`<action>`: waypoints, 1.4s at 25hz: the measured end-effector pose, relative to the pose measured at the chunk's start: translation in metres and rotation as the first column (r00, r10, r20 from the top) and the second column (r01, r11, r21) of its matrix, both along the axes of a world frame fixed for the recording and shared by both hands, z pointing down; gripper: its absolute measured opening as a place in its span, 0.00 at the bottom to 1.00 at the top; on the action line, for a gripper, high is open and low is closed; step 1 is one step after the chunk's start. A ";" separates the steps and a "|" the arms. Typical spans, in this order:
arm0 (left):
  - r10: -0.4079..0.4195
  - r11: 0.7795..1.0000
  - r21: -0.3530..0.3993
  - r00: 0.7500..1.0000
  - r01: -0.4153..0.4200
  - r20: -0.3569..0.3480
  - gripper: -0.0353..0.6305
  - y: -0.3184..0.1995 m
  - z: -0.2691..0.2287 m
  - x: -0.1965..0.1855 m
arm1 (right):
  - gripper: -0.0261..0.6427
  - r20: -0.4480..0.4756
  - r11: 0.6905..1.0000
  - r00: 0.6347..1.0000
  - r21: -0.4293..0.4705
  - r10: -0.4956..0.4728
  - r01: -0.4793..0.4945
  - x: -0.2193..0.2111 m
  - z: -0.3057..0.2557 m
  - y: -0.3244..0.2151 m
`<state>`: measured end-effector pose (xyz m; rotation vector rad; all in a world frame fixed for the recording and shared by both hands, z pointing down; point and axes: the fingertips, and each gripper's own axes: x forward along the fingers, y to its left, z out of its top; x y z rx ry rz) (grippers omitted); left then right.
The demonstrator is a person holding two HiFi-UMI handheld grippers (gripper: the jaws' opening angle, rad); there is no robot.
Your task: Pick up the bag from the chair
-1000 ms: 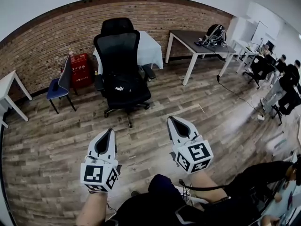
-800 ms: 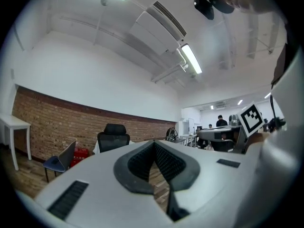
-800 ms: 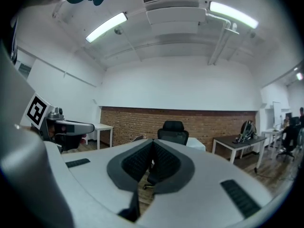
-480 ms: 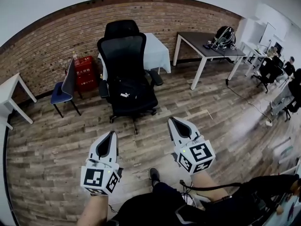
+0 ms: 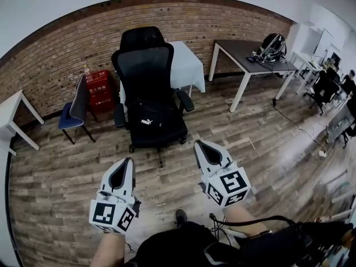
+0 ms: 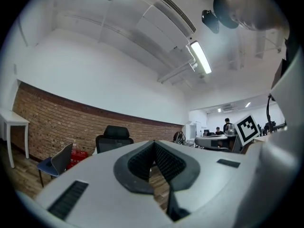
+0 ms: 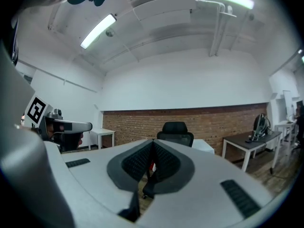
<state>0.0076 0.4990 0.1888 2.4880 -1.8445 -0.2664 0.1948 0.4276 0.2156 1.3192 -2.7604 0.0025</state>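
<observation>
- Well, my left gripper (image 5: 128, 161) and right gripper (image 5: 198, 144) both have jaws pressed together, holding nothing.
- I see the bag (image 5: 148, 120) lying on the chair (image 5: 146, 65) seat, farther off, well apart from both.

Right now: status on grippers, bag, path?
Left gripper shut, empty; right gripper shut, empty. Black bag on office chair seat, untouched, ahead. Wood floor lies between.
</observation>
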 end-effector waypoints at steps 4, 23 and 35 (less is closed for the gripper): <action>0.000 1.000 -0.002 1.000 0.000 0.001 0.07 -0.031 -0.003 0.010 | 0.06 0.004 1.000 1.000 -0.024 -0.008 0.008 0.010 0.004 -0.035; -0.020 0.998 -0.055 1.000 0.019 -0.017 0.07 -0.137 0.010 0.023 | 0.06 0.027 0.996 0.996 -0.029 -0.085 0.086 0.011 0.011 -0.143; -0.055 0.996 -0.077 0.998 0.053 -0.022 0.07 -0.235 0.016 -0.053 | 0.06 -0.024 0.999 0.999 -0.008 -0.045 0.045 -0.041 0.004 -0.214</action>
